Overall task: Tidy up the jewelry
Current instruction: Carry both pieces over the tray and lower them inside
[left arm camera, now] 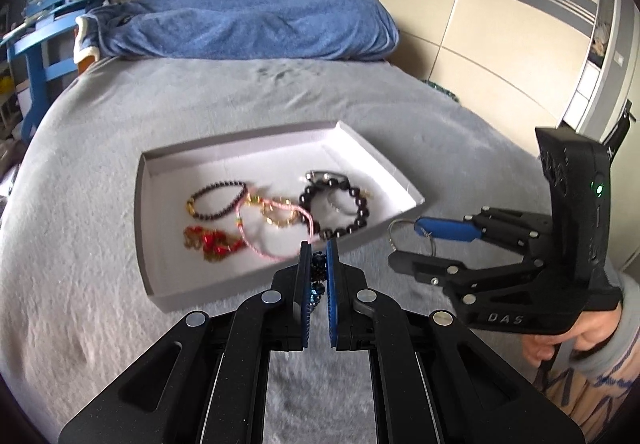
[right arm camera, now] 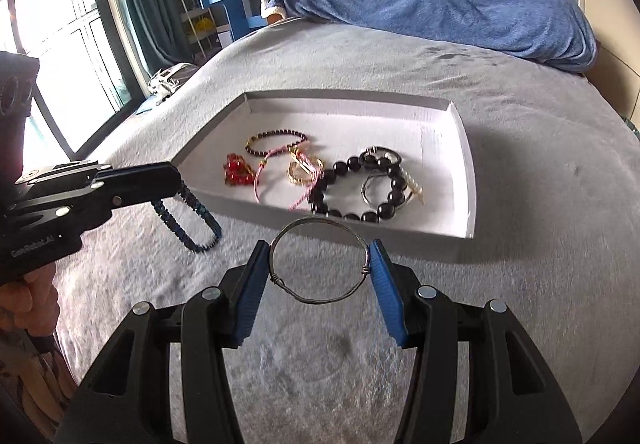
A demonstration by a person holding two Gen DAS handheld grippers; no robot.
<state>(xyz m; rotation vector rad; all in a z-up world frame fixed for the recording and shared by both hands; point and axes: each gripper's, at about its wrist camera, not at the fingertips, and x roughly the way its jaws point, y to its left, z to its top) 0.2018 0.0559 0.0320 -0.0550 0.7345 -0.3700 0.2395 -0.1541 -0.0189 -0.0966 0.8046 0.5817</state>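
Left gripper (left arm camera: pixel 318 256): pads were drawn narrow and clamped on the blue beaded bracelet (left arm camera: pixel 317 272), just short of the tray's near wall.
Left view only: the bracelet was a dark sliver between the pads, its loop hidden.
Right view only: the same bracelet (right arm camera: pixel 192 216) hung as a full loop below the left gripper (right arm camera: pixel 170 180), over the grey blanket (right arm camera: pixel 520 284), left of the tray and outside it.
White tray (left arm camera: pixel 148 164): lay on the blanket in the middle; it held a dark small-bead bracelet (left arm camera: pixel 218 200), red beads (left arm camera: pixel 210 240), a pink cord bracelet (left arm camera: pixel 272 228), gold pieces and a black large-bead bracelet (left arm camera: pixel 340 208).
Right gripper (right arm camera: pixel 318 272): pads stood wider and held the silver wire bangle (right arm camera: pixel 318 260) by its two sides, near and just outside the tray's near wall (right arm camera: pixel 360 232).
Left view of it: the bangle (left arm camera: pixel 394 236) showed edge-on at the right gripper (left arm camera: pixel 404 242), right of the tray's corner.
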